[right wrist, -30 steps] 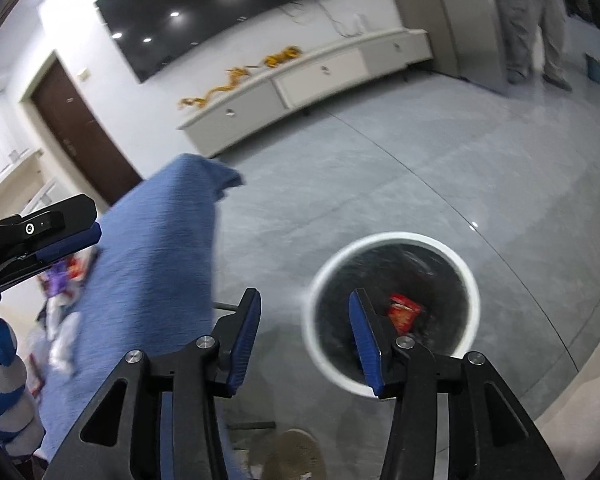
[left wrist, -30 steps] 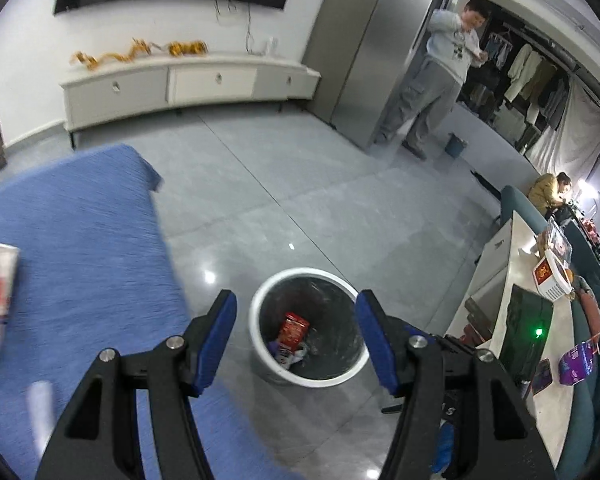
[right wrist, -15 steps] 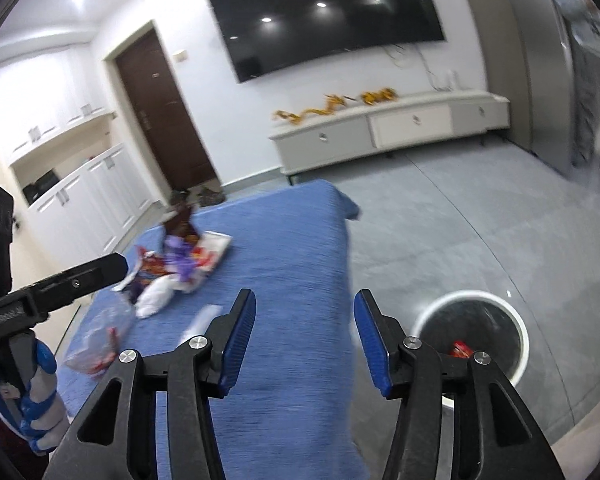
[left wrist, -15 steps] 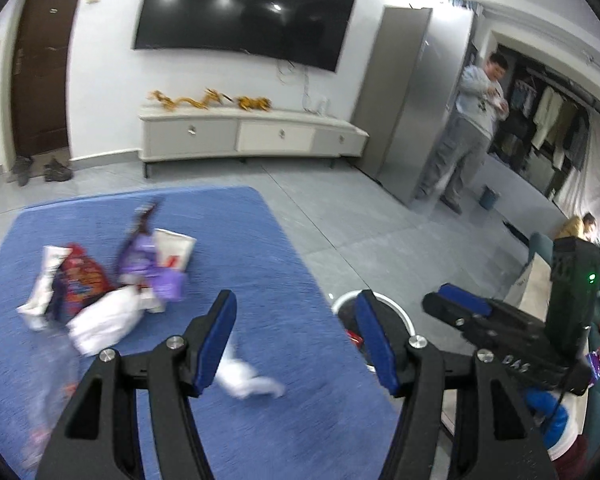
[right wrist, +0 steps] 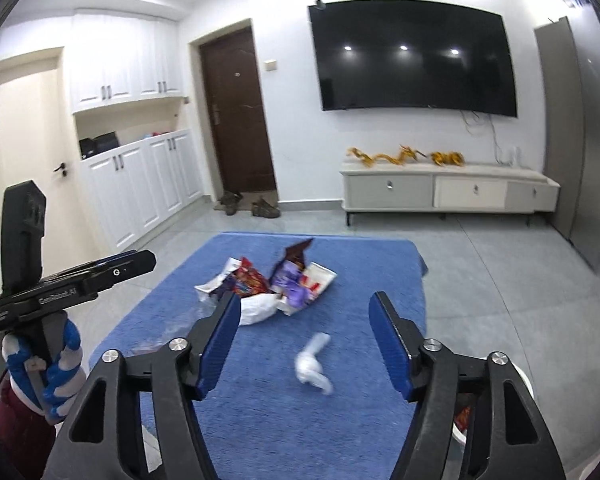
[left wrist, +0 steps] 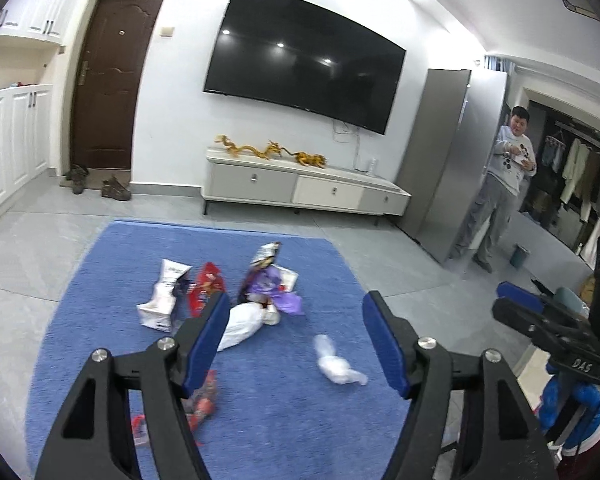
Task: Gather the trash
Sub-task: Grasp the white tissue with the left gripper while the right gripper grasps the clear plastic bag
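Nearest, in the left wrist view: left gripper [left wrist: 296, 340] with blue pads spread wide, jaws opening, nothing between them, only blue rug [left wrist: 100, 280] beneath. Same in the right wrist view: right gripper [right wrist: 305, 344] wide and opening, pads gripping nothing.

Just past the fingertips, a crumpled white wad [left wrist: 336, 364] on the rug, at 1 o'clock from the left gripper's centre; in the right view the same wad [right wrist: 312, 360] sits framed between the pads at 6 o'clock below the gap, apart from both. A red wrapper [left wrist: 204, 400] at 7 o'clock, half hidden behind the left finger, blurred.

Further out at 11 to 12 o'clock, the main trash pile [left wrist: 228, 292]: white bag, silver packet, red packet, purple wrapper, touching one another mid-rug.

At 4 o'clock in the right view, a white rim of the trash bin [right wrist: 526, 384] behind the right finger, off the rug.

Far back at 12 o'clock: white TV cabinet [left wrist: 300, 188], black television [left wrist: 304, 76] above, brown door [left wrist: 108, 80] at 10 o'clock. At 2 o'clock, a standing person [left wrist: 500, 188] beside a grey cabinet.
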`<state>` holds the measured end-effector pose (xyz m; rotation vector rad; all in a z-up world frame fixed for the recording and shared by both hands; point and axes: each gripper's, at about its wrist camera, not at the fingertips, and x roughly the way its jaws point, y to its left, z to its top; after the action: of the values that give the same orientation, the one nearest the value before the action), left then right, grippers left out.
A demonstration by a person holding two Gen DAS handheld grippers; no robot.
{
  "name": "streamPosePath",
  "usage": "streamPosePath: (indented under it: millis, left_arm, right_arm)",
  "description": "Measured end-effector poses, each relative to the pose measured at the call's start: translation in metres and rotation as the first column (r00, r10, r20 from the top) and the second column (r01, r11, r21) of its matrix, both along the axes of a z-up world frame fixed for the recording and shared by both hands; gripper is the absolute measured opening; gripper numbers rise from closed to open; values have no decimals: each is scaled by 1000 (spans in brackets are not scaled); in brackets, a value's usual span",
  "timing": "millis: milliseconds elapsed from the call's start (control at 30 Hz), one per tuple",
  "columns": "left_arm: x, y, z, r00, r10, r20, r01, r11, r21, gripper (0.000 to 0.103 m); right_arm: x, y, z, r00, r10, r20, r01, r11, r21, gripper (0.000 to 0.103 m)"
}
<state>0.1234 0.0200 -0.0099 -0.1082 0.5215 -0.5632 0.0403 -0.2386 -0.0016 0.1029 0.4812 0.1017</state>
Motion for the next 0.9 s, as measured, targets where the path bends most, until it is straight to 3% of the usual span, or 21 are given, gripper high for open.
streamPosePath:
  millis: [267,467,600,733,900]
  left_arm:
    - [26,10,-40,995,31,-91,-26,998,64,68]
    - [52,-14,-74,988,4,-156,24,984,178,68]
    - [78,-36,-98,979,4,-206,54,961,273,68]
    - [108,-56,-118,967,16,-253,76,934,349,68]
    - [145,-86,-137,960,26,-280,106,888,447,68]
  right_arm:
    - [23,8,-23,997,36,-67,-35,999,5,66]
    - [65,9,-68,973,62,-221,-67,998,-15,66]
    - [95,10,-106,941,86,-327,-103,994,-35,66]
    - [120,7,-135,914,128,-386,-144,990,-11,66]
    - [146,6,-161,880,188,-435,-207,978,4,59]
